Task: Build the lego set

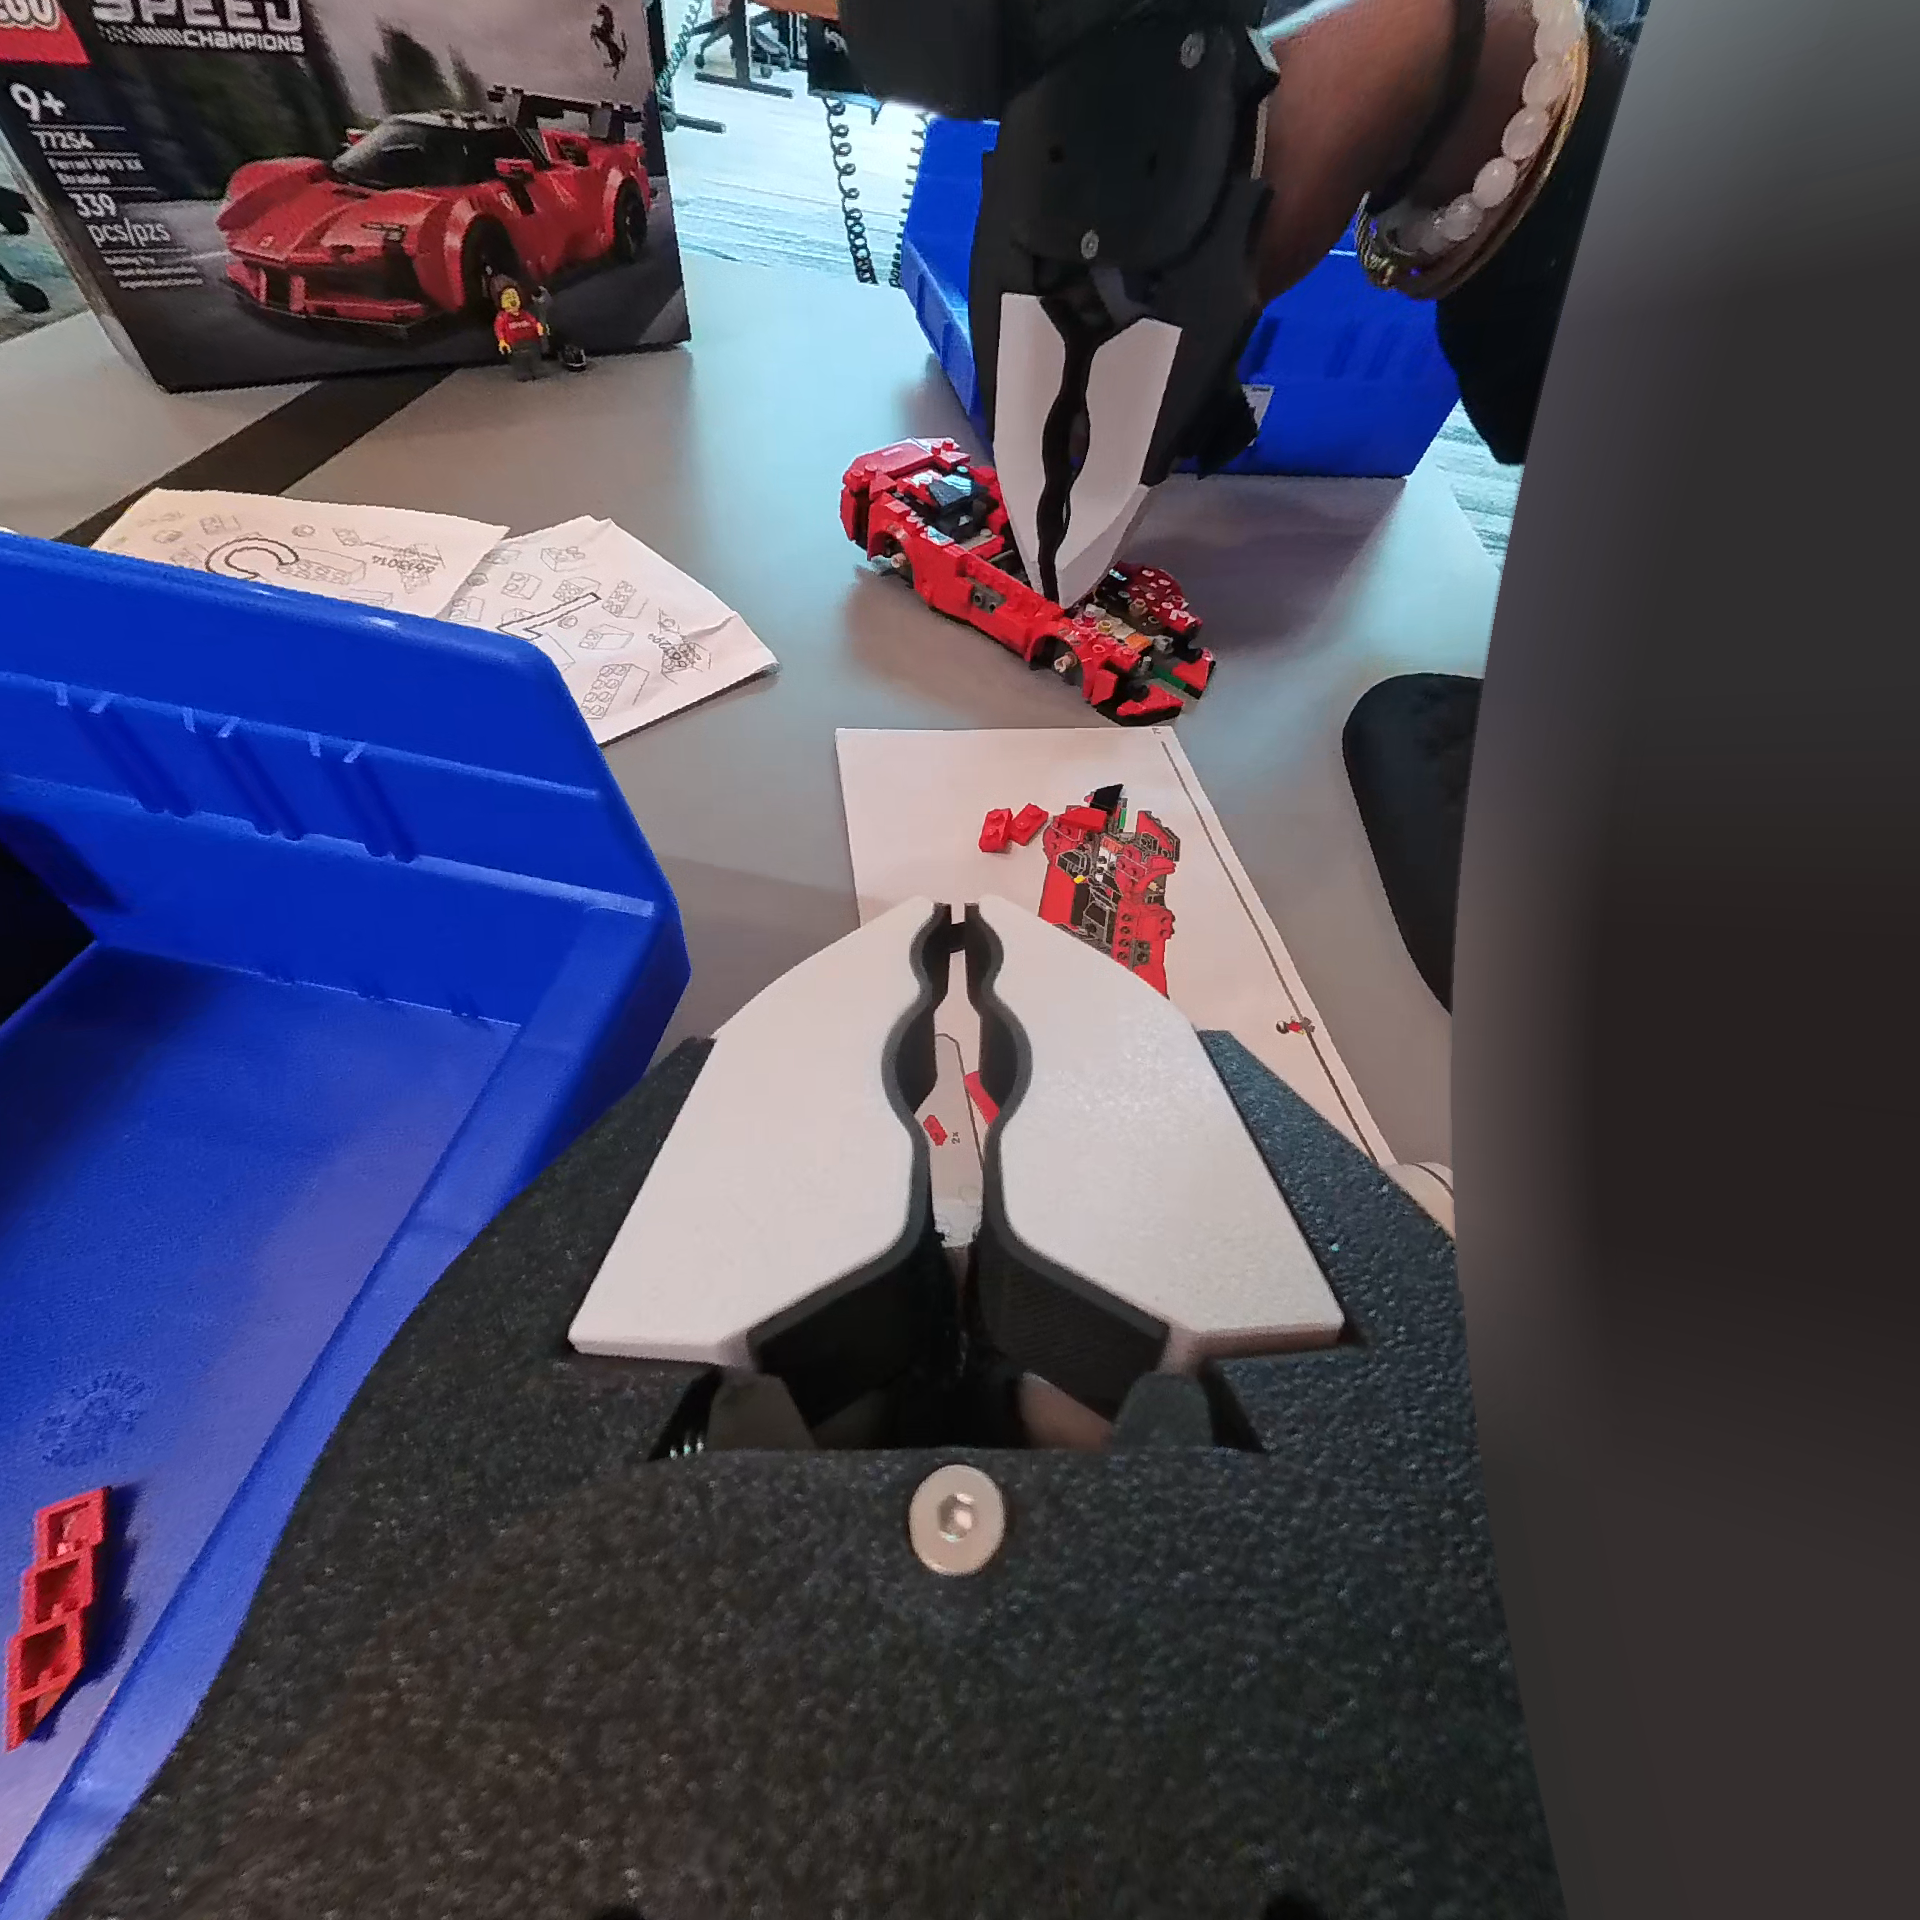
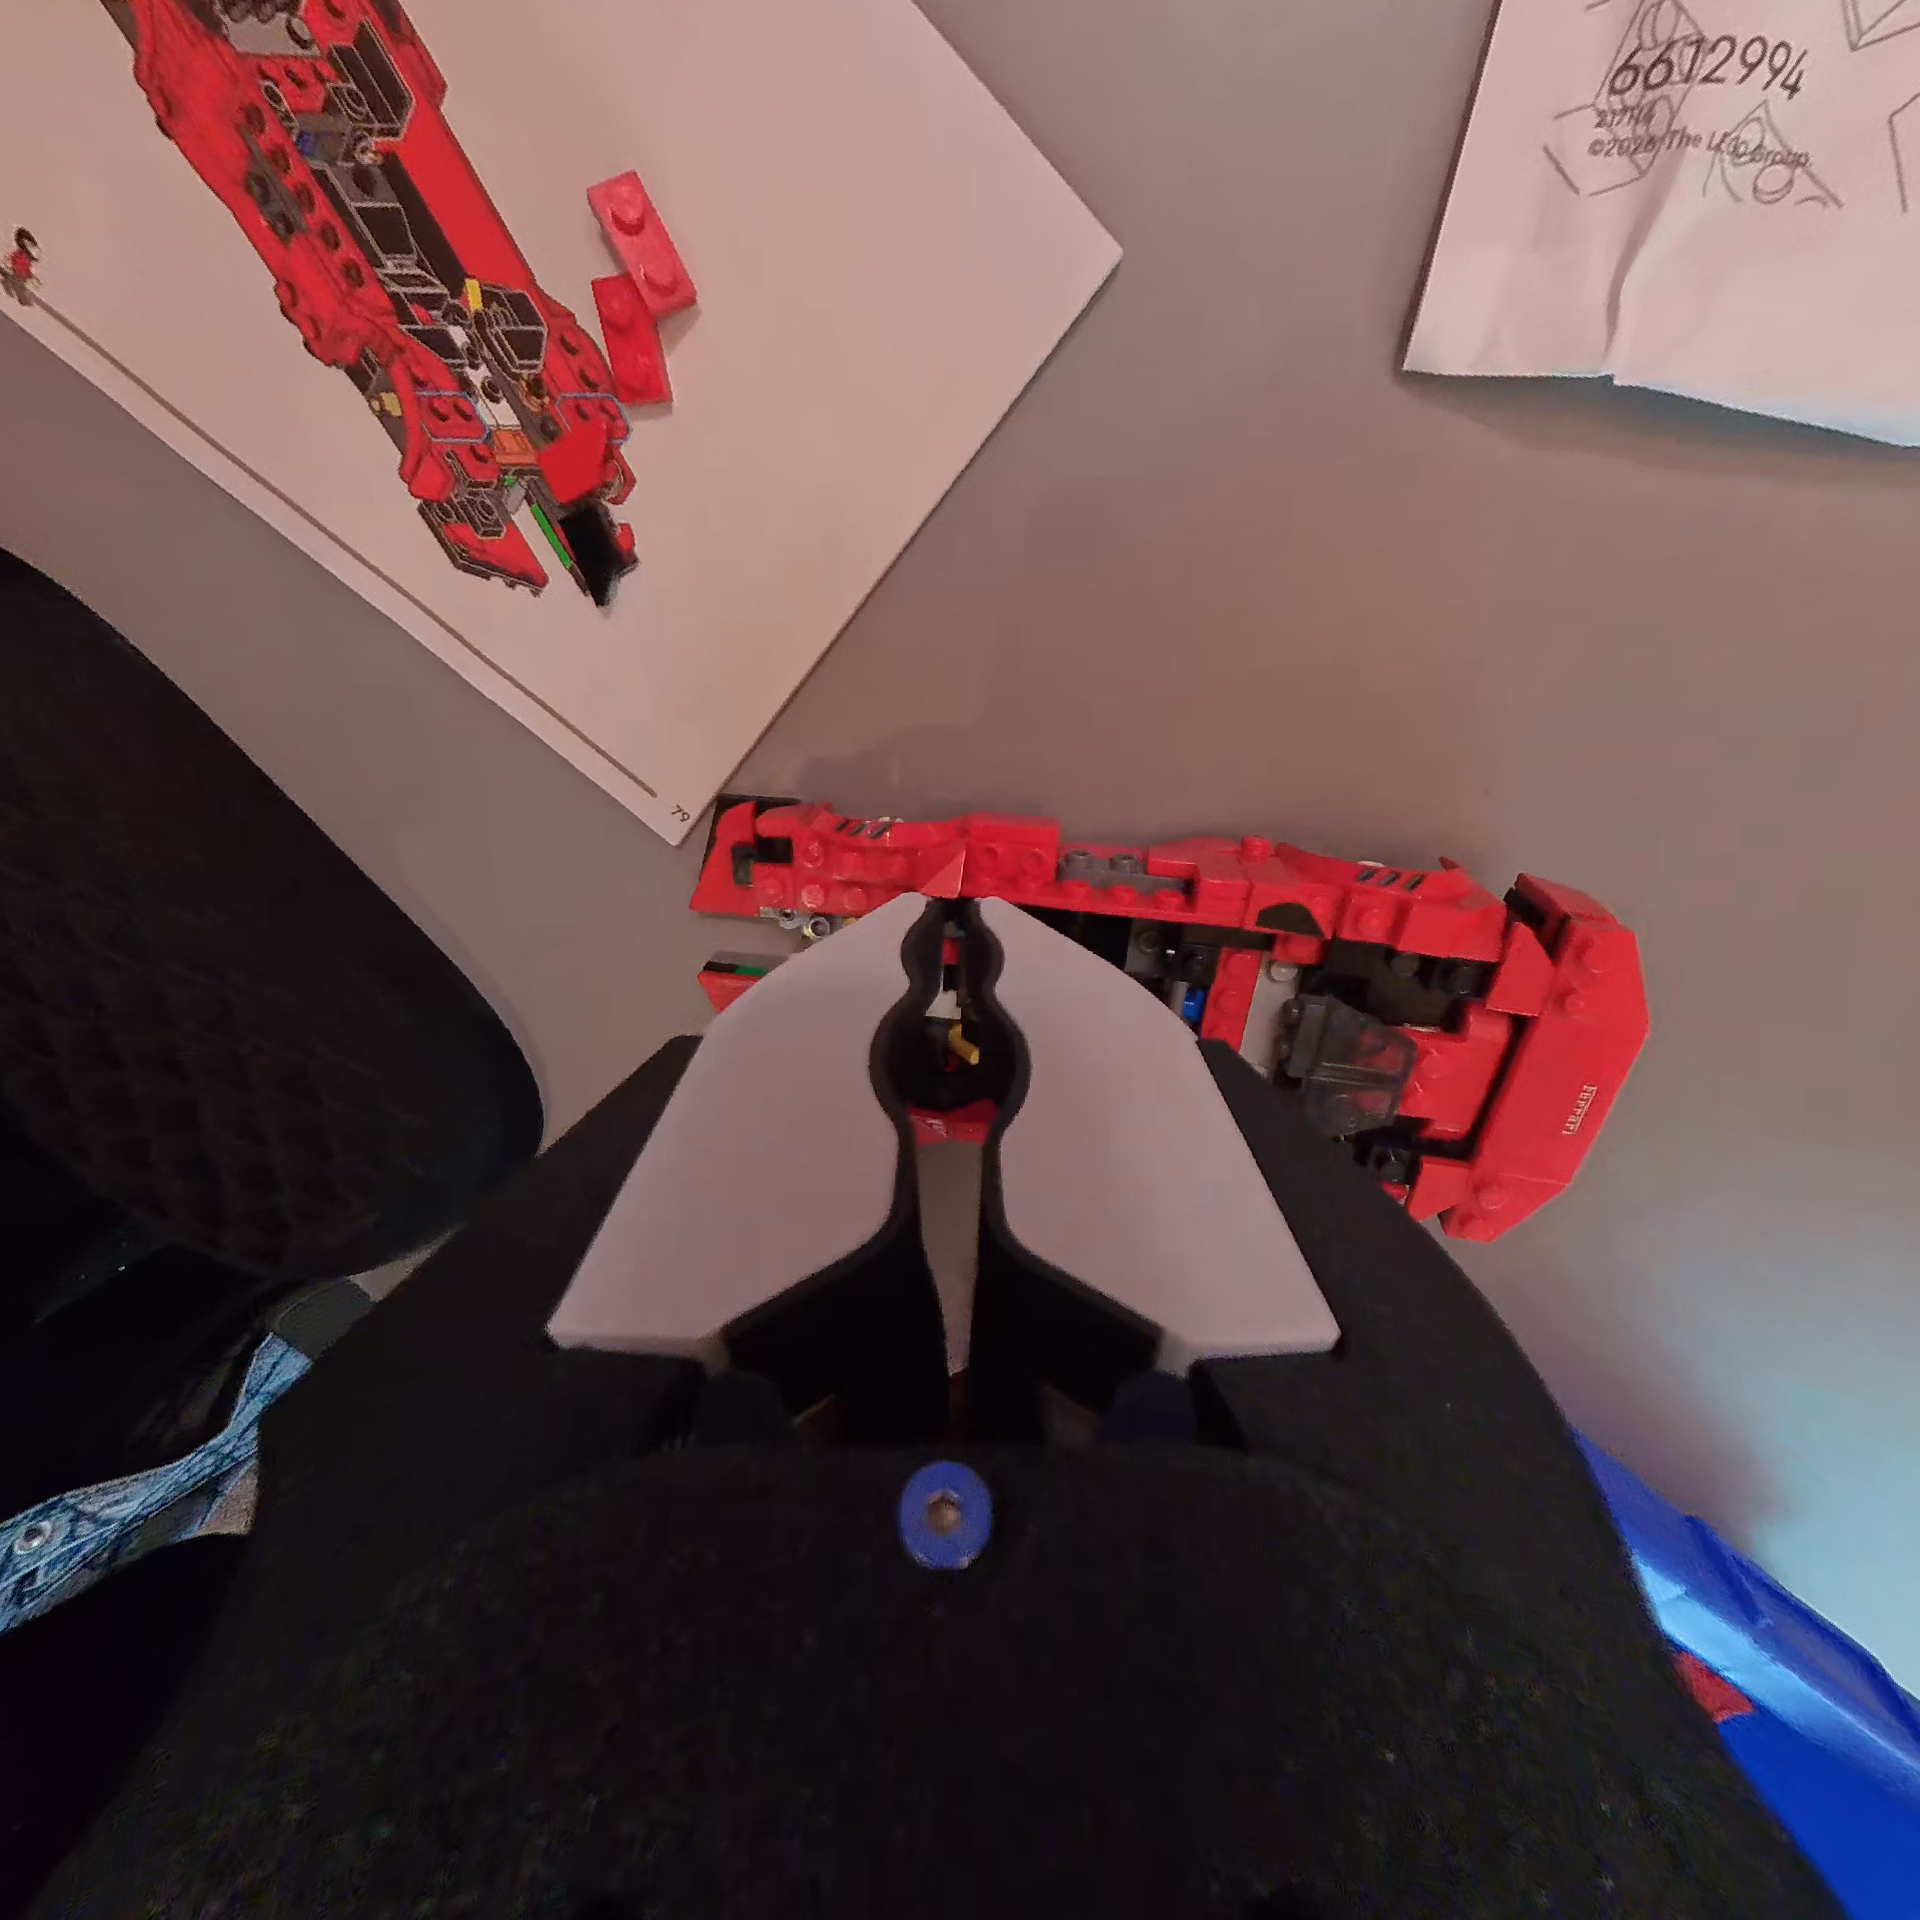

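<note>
The partly built red Lego car [image 2: 1382,935] lies on the grey table; it also shows in the left wrist view [image 1: 966,561]. My right gripper [image 2: 951,909] is shut, and its tips point down onto the middle of the car, touching its far side wall. I cannot tell whether a small piece sits between the tips. From the left wrist view the right gripper [image 1: 1055,594] comes down from above. Two loose red plates [image 2: 639,270] lie on the open instruction page [image 2: 831,312], also seen from the left [image 1: 1008,828]. My left gripper [image 1: 958,914] is shut and empty, hovering over that page.
A blue bin [image 1: 312,831] at the left holds several red pieces [image 1: 52,1600]. A second blue bin [image 1: 1340,364] stands behind the car. The set's box [image 1: 343,187] stands far left, and paper bags [image 1: 582,613] lie before it. A person's dark-clad leg [image 2: 156,935] is at the table edge. Across from one pair of fingers to the other is roughly 20 cm.
</note>
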### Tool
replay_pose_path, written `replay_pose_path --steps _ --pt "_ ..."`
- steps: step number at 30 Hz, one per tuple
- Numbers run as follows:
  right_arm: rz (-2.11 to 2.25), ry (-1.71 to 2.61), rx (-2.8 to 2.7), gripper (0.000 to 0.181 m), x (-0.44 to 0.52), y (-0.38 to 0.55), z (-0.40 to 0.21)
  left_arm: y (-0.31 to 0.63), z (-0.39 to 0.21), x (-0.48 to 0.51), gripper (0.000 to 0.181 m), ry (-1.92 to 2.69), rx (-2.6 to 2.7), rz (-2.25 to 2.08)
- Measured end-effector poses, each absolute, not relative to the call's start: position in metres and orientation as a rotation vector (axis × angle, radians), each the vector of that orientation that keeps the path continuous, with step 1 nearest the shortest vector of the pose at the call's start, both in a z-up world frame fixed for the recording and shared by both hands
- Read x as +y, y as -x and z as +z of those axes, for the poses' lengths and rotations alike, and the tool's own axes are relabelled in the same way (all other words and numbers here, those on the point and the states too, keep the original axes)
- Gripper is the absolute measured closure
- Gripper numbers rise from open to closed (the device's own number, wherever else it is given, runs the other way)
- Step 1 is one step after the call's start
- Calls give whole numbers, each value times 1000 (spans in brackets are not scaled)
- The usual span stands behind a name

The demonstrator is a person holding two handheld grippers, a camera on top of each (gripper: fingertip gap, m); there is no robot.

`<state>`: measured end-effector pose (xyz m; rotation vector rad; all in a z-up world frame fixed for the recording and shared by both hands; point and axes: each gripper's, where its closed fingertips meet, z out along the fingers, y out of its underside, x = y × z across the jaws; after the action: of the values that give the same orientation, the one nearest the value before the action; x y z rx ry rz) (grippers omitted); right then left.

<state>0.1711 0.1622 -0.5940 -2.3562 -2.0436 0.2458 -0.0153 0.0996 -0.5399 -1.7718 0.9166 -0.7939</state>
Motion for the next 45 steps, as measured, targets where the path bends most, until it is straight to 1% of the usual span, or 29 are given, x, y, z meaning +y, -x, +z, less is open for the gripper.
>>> replay_pose_path --steps 4,16,19,23,27,29,32,35,37,45 --pt "227 2358 -2053 177 162 -171 -594 15 -540 100 180 1772 913 -801" --pt "388 2339 -2114 176 159 -177 -590 13 -532 97 180 1737 920 -785" --pt "436 2298 -2023 174 169 -178 -570 13 -534 98 179 1742 918 -779" --pt "521 2147 -1795 168 185 -175 -526 13 -537 98 179 1746 916 -781" --pt "730 1852 -1679 154 167 -155 -493 15 -539 101 174 1758 899 -769" --pt "886 1733 -1677 148 144 -141 -489 16 -539 102 174 1759 885 -770" --pt "1020 1691 -1812 152 105 -127 -516 18 -537 104 174 1756 863 -774" --pt "873 1797 -2024 159 91 -125 -567 18 -538 104 174 1753 854 -784" --pt "784 1840 -2079 163 91 -120 -587 17 -539 102 174 1753 864 -789" --pt "664 1885 -2042 165 105 -104 -602 24 -532 108 174 1725 821 -756"
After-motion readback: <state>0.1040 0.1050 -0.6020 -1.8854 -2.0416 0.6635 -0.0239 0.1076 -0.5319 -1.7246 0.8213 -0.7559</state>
